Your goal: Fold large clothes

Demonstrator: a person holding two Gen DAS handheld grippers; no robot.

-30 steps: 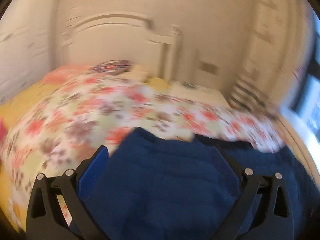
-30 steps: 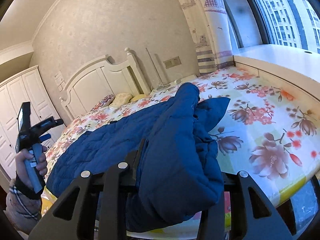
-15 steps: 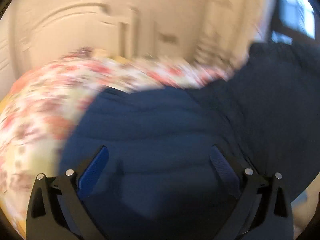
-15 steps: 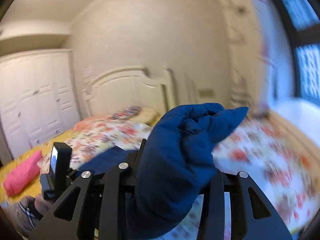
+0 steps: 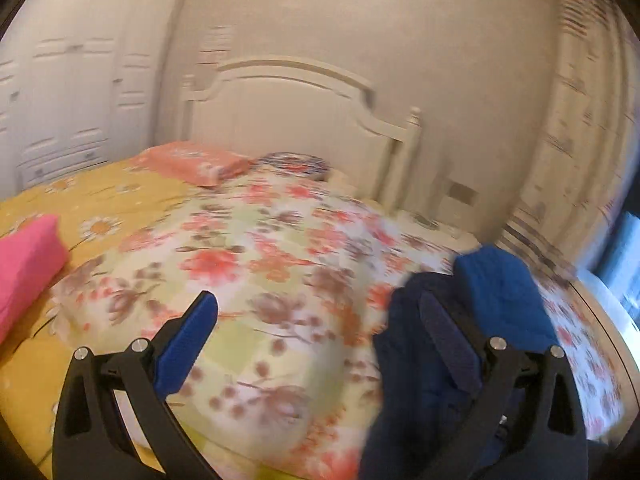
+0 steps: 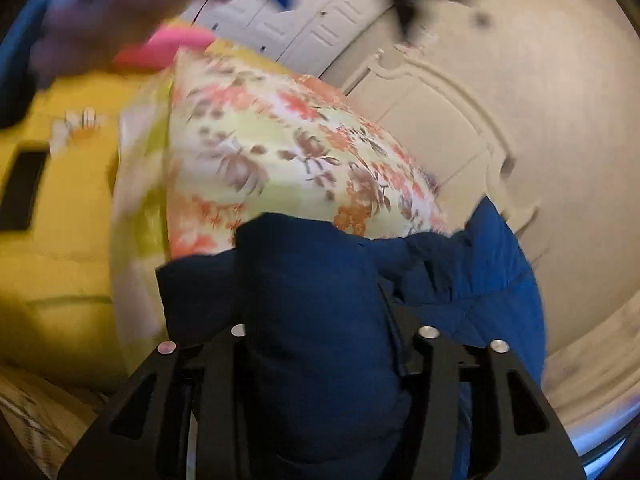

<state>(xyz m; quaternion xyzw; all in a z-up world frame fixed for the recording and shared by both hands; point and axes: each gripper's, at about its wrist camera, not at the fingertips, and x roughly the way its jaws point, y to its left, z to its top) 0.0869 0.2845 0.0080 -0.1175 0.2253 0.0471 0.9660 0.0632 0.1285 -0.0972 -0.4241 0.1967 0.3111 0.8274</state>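
Note:
A dark blue padded jacket point(image 5: 492, 296) hangs at the right of the left wrist view, bunched against the right finger of my left gripper point(image 5: 320, 320). That gripper stands open over the floral quilt point(image 5: 280, 248), with nothing between its blue pads point(image 5: 188, 336). In the right wrist view, which is rolled hard to one side, the jacket point(image 6: 480, 264) fills the gap of my right gripper point(image 6: 316, 292) and hides its pads. Its jaws are opening with the fabric still between them.
The bed has a yellow sheet point(image 5: 100, 200), an orange pillow point(image 5: 192, 160), a pink folded bundle point(image 5: 24, 264) at its left and a white headboard point(image 5: 288, 112). White wardrobe point(image 5: 72, 92) far left. A blurred hand point(image 6: 120, 4) crosses the top of the right wrist view.
My left gripper has swung off the jacket, so quilt now shows between its fingers. The right wrist view has rolled far over, its jaws stand wider, and the jacket stays between them.

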